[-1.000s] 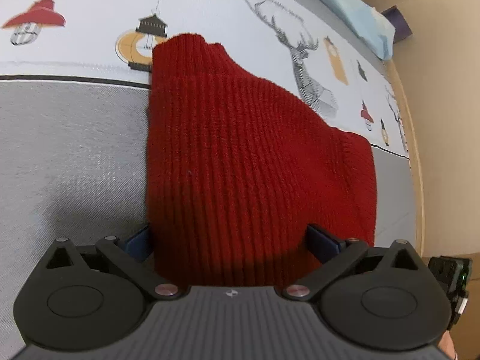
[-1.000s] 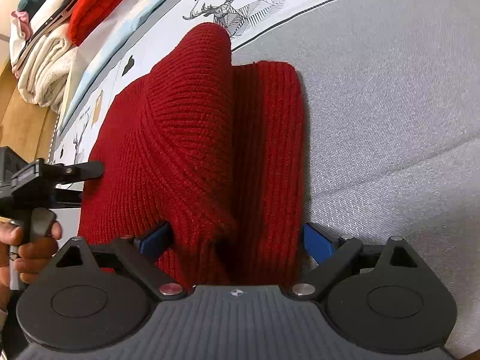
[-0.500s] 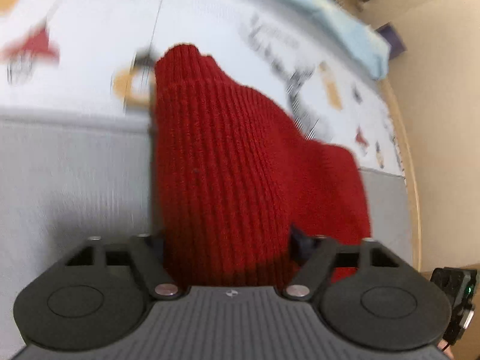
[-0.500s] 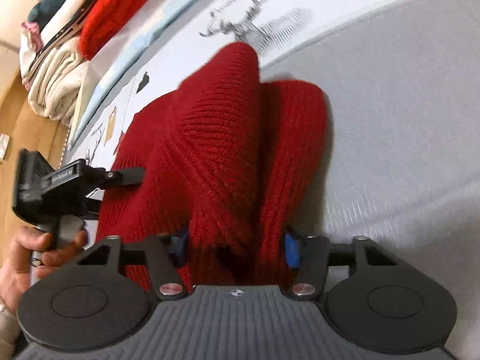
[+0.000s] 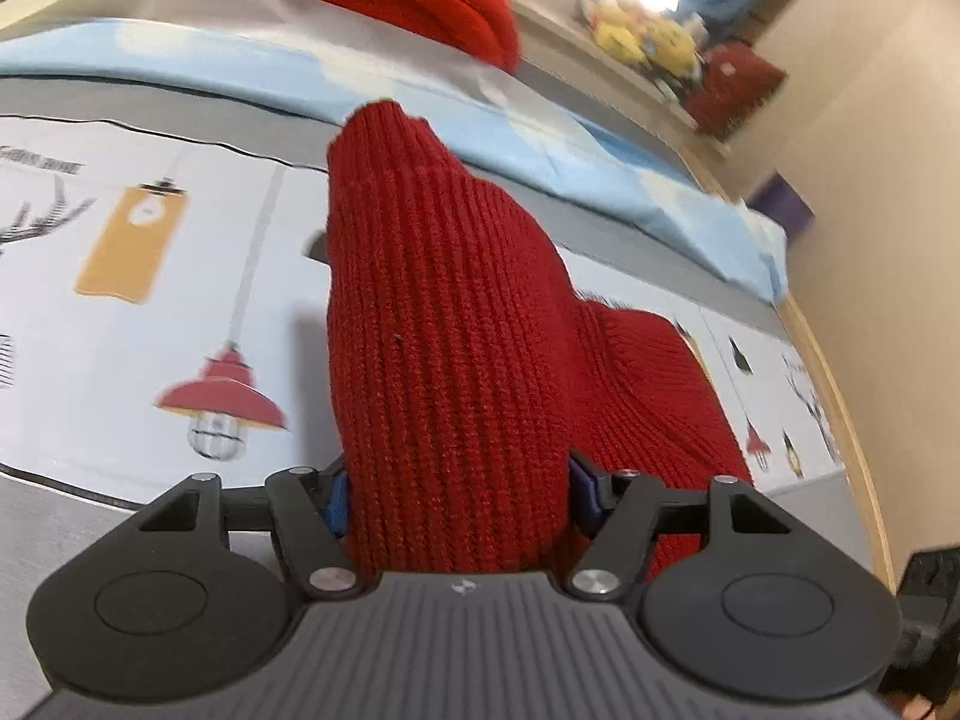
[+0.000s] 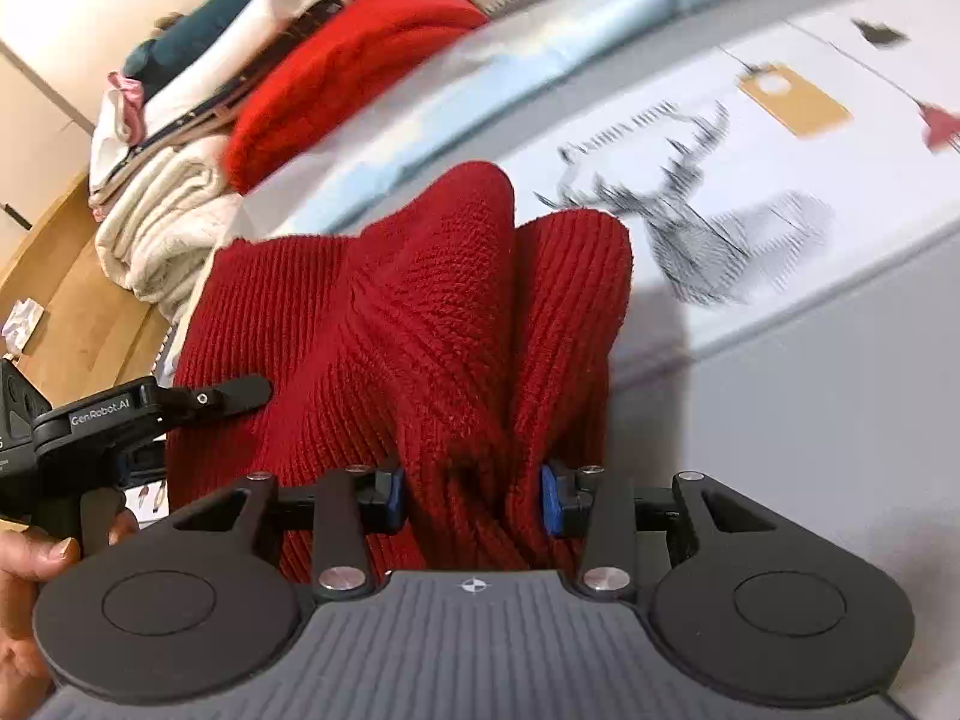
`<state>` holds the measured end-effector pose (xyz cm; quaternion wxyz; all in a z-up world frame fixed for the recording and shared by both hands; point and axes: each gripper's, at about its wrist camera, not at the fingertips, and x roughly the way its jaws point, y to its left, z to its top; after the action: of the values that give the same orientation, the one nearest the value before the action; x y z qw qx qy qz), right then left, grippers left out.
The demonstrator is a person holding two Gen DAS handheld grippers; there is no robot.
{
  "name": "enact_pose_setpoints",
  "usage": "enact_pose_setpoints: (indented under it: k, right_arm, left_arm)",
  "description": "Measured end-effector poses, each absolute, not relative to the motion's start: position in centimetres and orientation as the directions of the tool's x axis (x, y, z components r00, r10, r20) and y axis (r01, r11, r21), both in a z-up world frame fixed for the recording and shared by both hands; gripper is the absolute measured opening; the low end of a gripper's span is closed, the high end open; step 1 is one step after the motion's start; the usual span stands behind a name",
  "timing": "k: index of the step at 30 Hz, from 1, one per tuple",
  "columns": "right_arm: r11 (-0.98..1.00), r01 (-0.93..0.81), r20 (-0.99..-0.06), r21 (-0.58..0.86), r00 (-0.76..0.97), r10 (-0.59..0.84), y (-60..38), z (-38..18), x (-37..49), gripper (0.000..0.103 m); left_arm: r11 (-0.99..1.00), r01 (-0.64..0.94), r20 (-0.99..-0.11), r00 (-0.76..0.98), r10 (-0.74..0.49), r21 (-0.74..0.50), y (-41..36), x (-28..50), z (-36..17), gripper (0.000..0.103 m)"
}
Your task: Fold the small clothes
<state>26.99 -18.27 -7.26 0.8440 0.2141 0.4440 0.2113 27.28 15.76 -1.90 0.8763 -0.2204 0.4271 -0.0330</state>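
Observation:
A dark red ribbed knit garment (image 5: 444,324) is lifted off the bed between both grippers. My left gripper (image 5: 459,495) is shut on one bunched edge of it, the blue pads pressing the knit from both sides. My right gripper (image 6: 471,495) is shut on the other edge (image 6: 420,312), where the fabric puckers into folds. In the right wrist view the left gripper (image 6: 120,414) shows at the left, held by a hand. The garment sags between the two grips.
The bed sheet (image 5: 150,312) is white and grey with lamp and deer prints. A light blue cloth (image 5: 540,144) lies behind. A stack of folded clothes with a bright red knit (image 6: 336,72) on top stands at the back. The wooden bed edge (image 5: 852,420) is on the right.
Both grippers closed on the garment's edges and lifted it up from the sheet, tilting the views toward the back of the bed.

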Motion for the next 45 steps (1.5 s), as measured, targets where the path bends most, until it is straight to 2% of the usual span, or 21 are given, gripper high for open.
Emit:
enact_pose_setpoints:
  k: [3, 5, 8, 11, 14, 15, 16, 19, 21, 22, 24, 25, 27, 28, 32, 34, 36, 40, 42, 45]
  right_arm:
    - [0.833, -0.203, -0.650, 0.515, 0.541, 0.534, -16.6, -7.0, 27.6, 0.043]
    - [0.858, -0.191, -0.688, 0.476, 0.528, 0.499, -15.7, -7.6, 28.1, 0.049]
    - [0.892, -0.119, -0.780, 0.437, 0.444, 0.441, -16.0, -9.7, 28.6, 0.053]
    - [0.897, -0.098, -0.775, 0.430, 0.469, 0.423, -16.6, -9.0, 28.1, 0.056]
    - [0.894, -0.103, -0.764, 0.437, 0.481, 0.429, -17.0, -8.0, 27.2, 0.066]
    - [0.887, -0.109, -0.761, 0.449, 0.474, 0.444, -17.1, -7.8, 26.8, 0.069]
    - [0.879, -0.120, -0.760, 0.461, 0.459, 0.461, -17.1, -7.9, 26.4, 0.071]
    - [0.898, -0.161, -0.820, 0.410, 0.366, 0.440, -16.5, -9.1, 25.6, 0.071]
    - [0.934, -0.161, -0.878, 0.320, 0.321, 0.356, -16.2, -10.4, 24.9, 0.072]
    - [0.934, -0.142, -0.877, 0.327, 0.324, 0.356, -16.6, -10.5, 24.7, 0.072]
    - [0.921, -0.122, -0.856, 0.369, 0.343, 0.388, -17.2, -9.9, 24.1, 0.070]
    - [0.918, -0.137, -0.848, 0.372, 0.352, 0.396, -17.2, -9.5, 23.9, 0.069]
    - [0.925, -0.178, -0.859, 0.336, 0.345, 0.379, -17.0, -9.6, 23.6, 0.064]
    - [0.930, -0.181, -0.870, 0.319, 0.333, 0.363, -17.0, -9.9, 23.6, 0.064]
    - [0.941, -0.149, -0.884, 0.303, 0.325, 0.336, -17.5, -10.0, 23.5, 0.064]
    - [0.958, -0.159, -0.881, 0.239, 0.380, 0.283, -17.2, -8.8, 23.0, 0.067]
    - [0.970, -0.185, -0.859, 0.160, 0.457, 0.229, -16.8, -7.1, 22.1, 0.071]
    - [0.977, -0.212, -0.772, 0.034, 0.615, 0.160, -16.1, -3.1, 19.8, 0.074]
    - [0.975, -0.217, -0.706, 0.044, 0.683, 0.184, -16.3, -0.7, 17.9, 0.084]
    - [0.971, -0.236, -0.631, 0.041, 0.748, 0.208, -16.2, 1.9, 14.2, 0.092]
  left_arm:
    - [0.904, -0.207, -0.739, 0.655, -0.156, -0.374, 17.0, 26.7, -1.3, 0.076]
    - [0.908, -0.205, -0.720, 0.680, -0.136, -0.365, 17.8, 26.1, -0.4, 0.080]
    - [0.886, -0.190, -0.730, 0.651, -0.208, -0.422, 18.4, 25.6, -0.4, 0.080]
    - [0.884, -0.175, -0.770, 0.581, -0.263, -0.434, 17.7, 25.1, -1.2, 0.080]
    - [0.919, -0.133, -0.833, 0.484, -0.267, -0.371, 16.1, 24.6, -2.9, 0.080]
    - [0.941, -0.118, -0.863, 0.447, -0.235, -0.317, 15.5, 24.4, -3.9, 0.087]
    - [0.959, -0.108, -0.883, 0.428, -0.192, -0.261, 15.0, 24.2, -4.7, 0.088]
    - [0.935, -0.174, -0.884, 0.416, -0.213, -0.308, 15.7, 23.8, -5.1, 0.087]
    - [0.926, -0.198, -0.878, 0.428, -0.214, -0.322, 15.9, 23.1, -4.0, 0.078]
    - [0.930, -0.189, -0.871, 0.445, -0.206, -0.316, 15.7, 22.5, -3.1, 0.076]
    - [0.936, -0.142, -0.852, 0.475, -0.220, -0.320, 15.4, 22.0, -2.1, 0.076]
    - [0.947, -0.121, -0.868, 0.449, -0.214, -0.296, 15.1, 22.1, -2.8, 0.076]
    - [0.975, -0.119, -0.935, 0.327, -0.139, -0.186, 14.6, 21.9, -5.4, 0.086]
    - [0.978, -0.120, -0.947, 0.296, -0.127, -0.168, 14.5, 21.6, -6.2, 0.086]
    - [0.995, -0.057, -0.916, 0.396, -0.056, -0.086, 13.4, 19.9, -3.2, 0.086]
    - [0.999, -0.044, -0.889, 0.458, 0.019, -0.002, 12.9, 18.5, -1.2, 0.086]
    - [0.999, -0.038, -0.854, 0.519, 0.046, 0.030, 12.4, 16.8, 1.1, 0.088]
    - [1.000, -0.005, -0.747, 0.664, 0.015, 0.016, 11.6, 11.8, 5.3, 0.096]
    - [1.000, -0.004, -0.712, 0.702, -0.009, -0.016, 11.0, 9.0, 6.5, 0.096]
    - [0.996, -0.056, -0.668, 0.744, -0.008, -0.074, 10.0, 5.4, 7.4, 0.096]
